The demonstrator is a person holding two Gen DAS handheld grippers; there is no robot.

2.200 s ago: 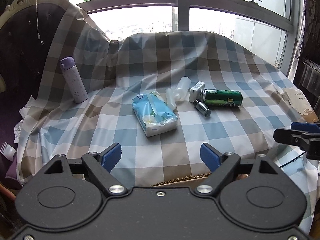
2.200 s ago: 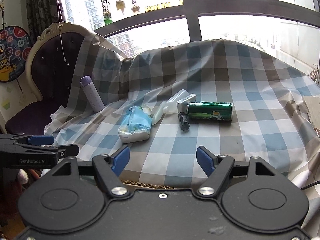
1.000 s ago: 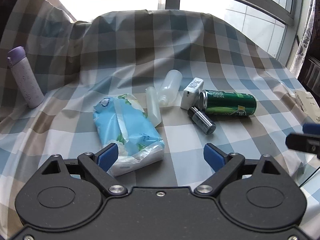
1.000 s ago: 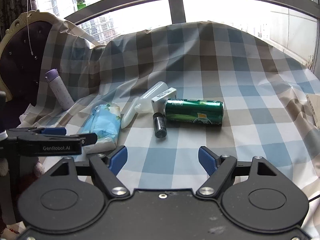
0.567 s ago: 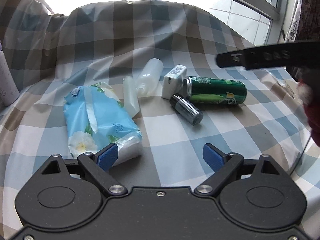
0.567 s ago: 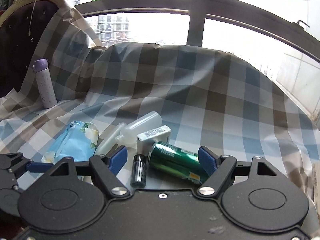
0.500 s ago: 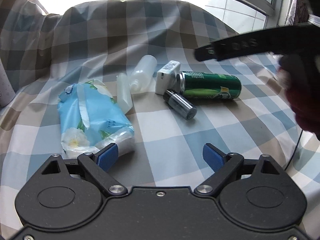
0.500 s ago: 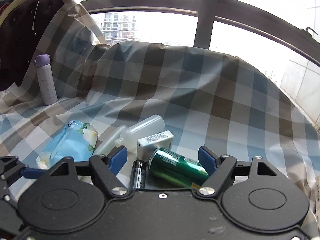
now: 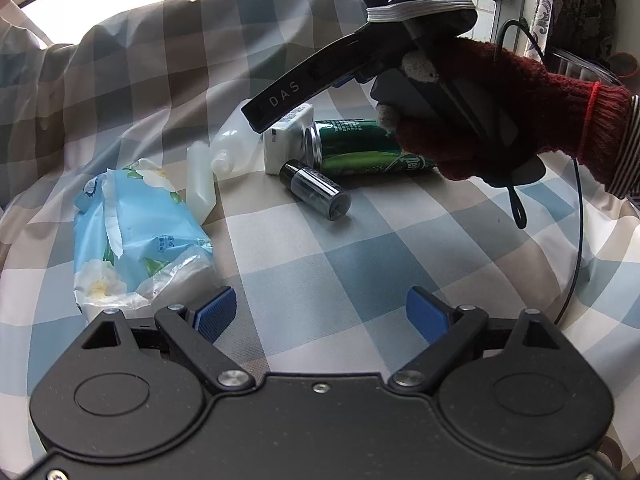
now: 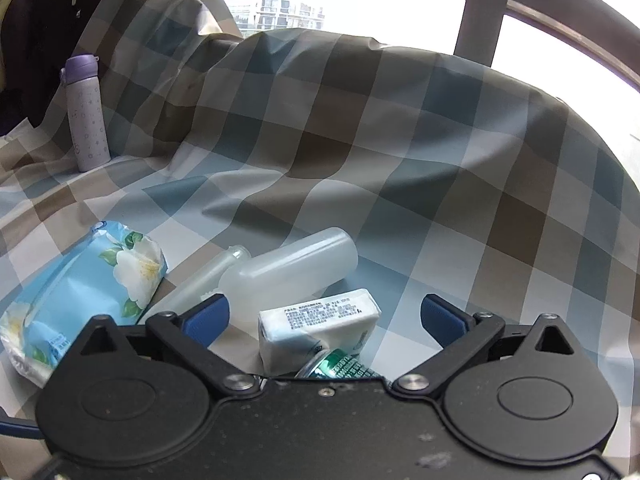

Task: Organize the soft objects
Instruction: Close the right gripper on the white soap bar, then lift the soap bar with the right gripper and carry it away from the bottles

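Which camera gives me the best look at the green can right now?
Left wrist: the green can lies on its side, most of its length visible behind the gloved hand. Right wrist shows only its rim above the gripper body.

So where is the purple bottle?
In the right wrist view, the purple bottle stands upright at far left on the checked cloth, well behind the blue tissue pack.

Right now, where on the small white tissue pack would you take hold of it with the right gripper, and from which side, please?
Grip the small white tissue pack across its short width, mid-body, coming from above and the near side. It lies flat between the green can and the clear bottle, so its ends are crowded. The right gripper, whose jaws have just been opening, already straddles it without pressing on it.
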